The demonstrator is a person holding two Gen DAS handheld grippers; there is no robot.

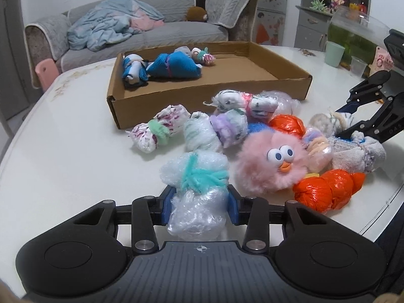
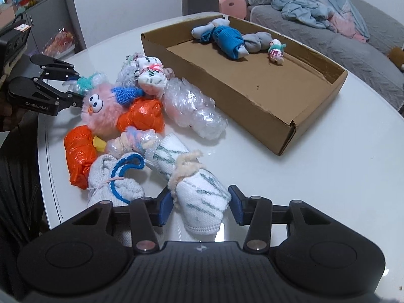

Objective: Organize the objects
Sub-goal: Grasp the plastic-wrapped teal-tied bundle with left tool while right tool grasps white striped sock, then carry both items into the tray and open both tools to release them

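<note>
In the left wrist view my left gripper [image 1: 199, 205] is shut on a bubble-wrap bundle tied with teal yarn [image 1: 197, 176], its blue pads pressing both sides. In the right wrist view my right gripper [image 2: 200, 208] is shut on a white sock bundle with green stripes and cream yarn [image 2: 202, 202]. Both bundles belong to a pile on the white table [image 1: 63, 151] around a pink fluffy toy [image 1: 270, 166]. Beyond the pile stands an open cardboard box [image 1: 209, 96] holding blue sock bundles [image 1: 171, 65]. Each view shows the other gripper: the right [image 1: 339, 123], the left [image 2: 79, 89].
Orange plastic bundles [image 1: 328, 189], more wrapped socks [image 1: 156, 131] and a large bubble-wrap roll [image 2: 192, 108] lie in the pile. A green cup [image 1: 334, 53] stands at the table's far right. A grey sofa [image 1: 151, 32] and a pink chair [image 2: 232, 6] stand beyond the table.
</note>
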